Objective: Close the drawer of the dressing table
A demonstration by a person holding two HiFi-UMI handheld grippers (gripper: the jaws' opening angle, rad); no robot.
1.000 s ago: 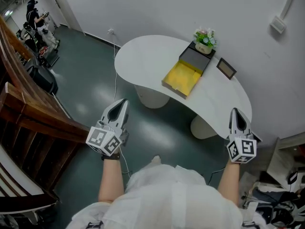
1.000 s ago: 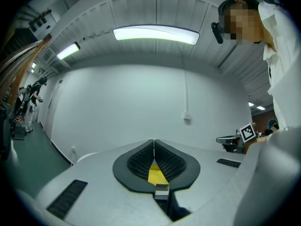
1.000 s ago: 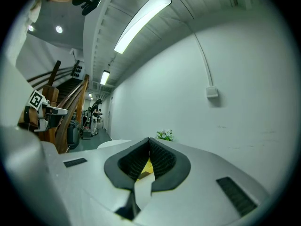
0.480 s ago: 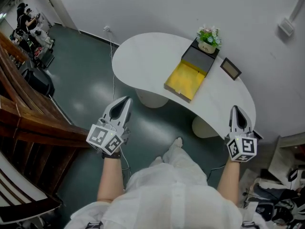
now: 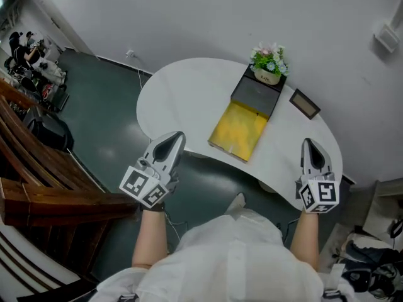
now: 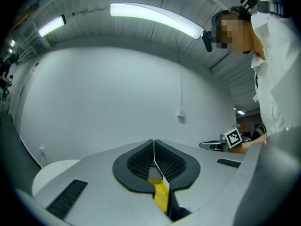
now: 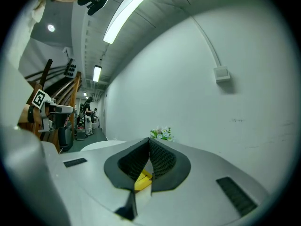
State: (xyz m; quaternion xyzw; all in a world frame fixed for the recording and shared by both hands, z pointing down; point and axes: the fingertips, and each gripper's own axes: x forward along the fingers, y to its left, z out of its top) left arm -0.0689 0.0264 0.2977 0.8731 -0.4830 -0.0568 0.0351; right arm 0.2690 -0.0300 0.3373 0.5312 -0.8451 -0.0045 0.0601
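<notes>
Left tongs [image 5: 179, 135] and right tongs [image 5: 308, 142], level and pinched, neared the drawer [image 5: 238, 131].

white wall [image 5: 189, 17], grey-green floor [image 5: 104, 115], wooden railing [image 5: 63, 197]

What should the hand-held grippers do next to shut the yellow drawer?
Probably bring the left hand-held gripper forward to the front edge of the drawer, ready to push. The drawer stands pulled out of its dark box toward the person. That one and the right hand-held gripper are shut, empty and short of it; the left looks nearer.
</notes>
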